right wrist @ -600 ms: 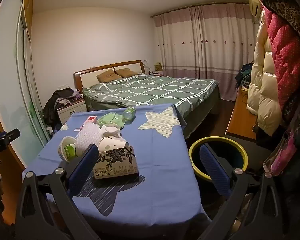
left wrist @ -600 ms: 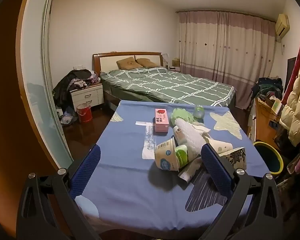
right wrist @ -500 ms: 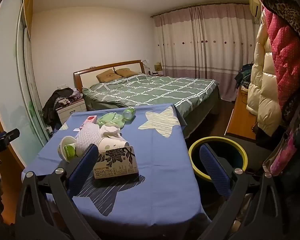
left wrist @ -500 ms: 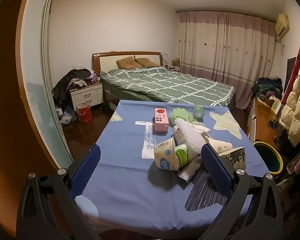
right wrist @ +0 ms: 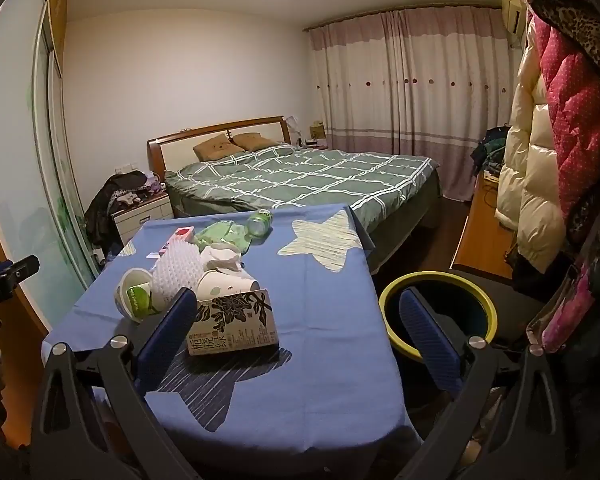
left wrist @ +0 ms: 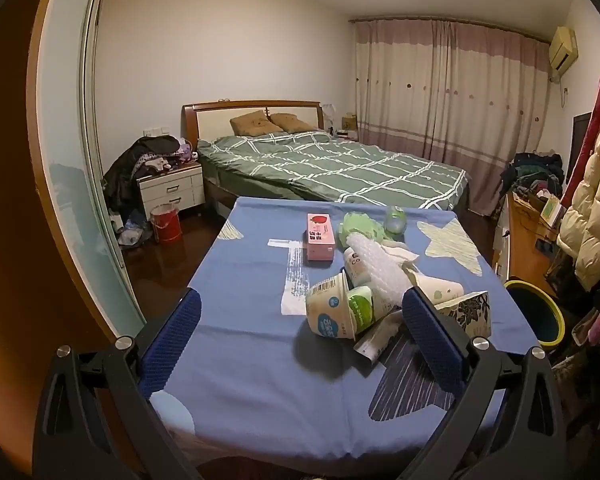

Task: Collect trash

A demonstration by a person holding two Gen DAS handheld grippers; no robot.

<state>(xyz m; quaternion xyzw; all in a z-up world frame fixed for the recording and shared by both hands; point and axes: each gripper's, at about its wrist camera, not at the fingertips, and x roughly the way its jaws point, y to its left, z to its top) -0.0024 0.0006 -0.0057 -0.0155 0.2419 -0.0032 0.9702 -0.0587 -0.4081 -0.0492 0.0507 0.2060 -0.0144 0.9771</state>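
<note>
A matt blue cloth with pale printed stars covers the table (left wrist: 240, 344), lying smooth with faint creases. The pile at centre frame is mixed: a glossy plastic yogurt cup (left wrist: 332, 312), knobbly translucent bubble wrap (left wrist: 374, 268), a smooth paper cup (left wrist: 438, 290), and a printed cardboard tissue box (right wrist: 232, 320) with a slight sheen. Upper centre, a pink cardboard box (left wrist: 320, 236) looks matt, and a green bottle (right wrist: 259, 223) is shiny plastic. The fingers (left wrist: 172, 344) wear rough, textured blue pads on matt black frames with bright metal screws. At right, the bin (right wrist: 436, 280) has a smooth yellow-green plastic rim. The dark wood floor (left wrist: 160, 264) is glossy.
</note>
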